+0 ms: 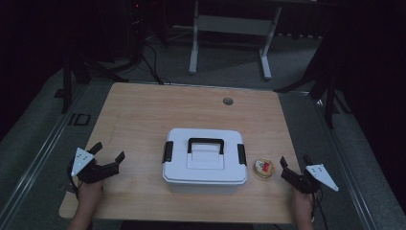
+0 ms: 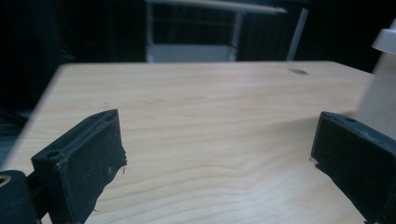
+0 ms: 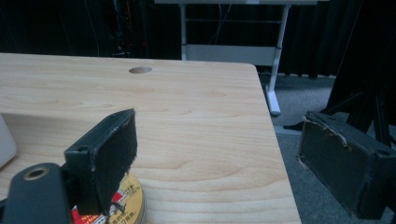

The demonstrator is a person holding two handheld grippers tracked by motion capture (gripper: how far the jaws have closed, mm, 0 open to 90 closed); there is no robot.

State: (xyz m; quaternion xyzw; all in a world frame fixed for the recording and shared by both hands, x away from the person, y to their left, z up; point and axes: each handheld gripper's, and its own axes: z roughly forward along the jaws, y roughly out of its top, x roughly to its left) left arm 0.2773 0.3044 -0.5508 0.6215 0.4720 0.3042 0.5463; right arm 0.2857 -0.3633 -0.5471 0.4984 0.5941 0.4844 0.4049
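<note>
High view: my left gripper (image 1: pixel 109 152) sits at the near left of the wooden surface (image 1: pixel 143 115), held in my left hand (image 1: pixel 88 191), its jaws spread wide with nothing between them. My right gripper (image 1: pixel 294 164) rests at the near right edge, held by my right hand (image 1: pixel 302 201), its jaws also apart and empty.

Between the two, near the middle of the surface and a little toward me, stands a white box (image 1: pixel 204 162) with a closed lid, a black handle (image 1: pixel 206 143) lying flat on top and a black latch (image 1: pixel 167 151) on each short side. Just beside the box on its right lies a small round tin (image 1: pixel 264 167) with a yellow rim and a red and white label; it is close to the box, though I cannot tell whether they touch. The tin lies between the box and my right gripper, and just ahead of my right jaws' inner tip.

In the left gripper view, bare wood lies between my open jaws, and the white box's side (image 2: pixel 383 93) rises at the right edge. In the right gripper view, the tin (image 3: pixel 126 200) lies partly hidden behind my left-hand jaw, while the other jaw hangs past the surface's edge over grey floor (image 3: pixel 299 186). A round cable hole (image 1: pixel 228 101) marks the far side of the surface.
</note>
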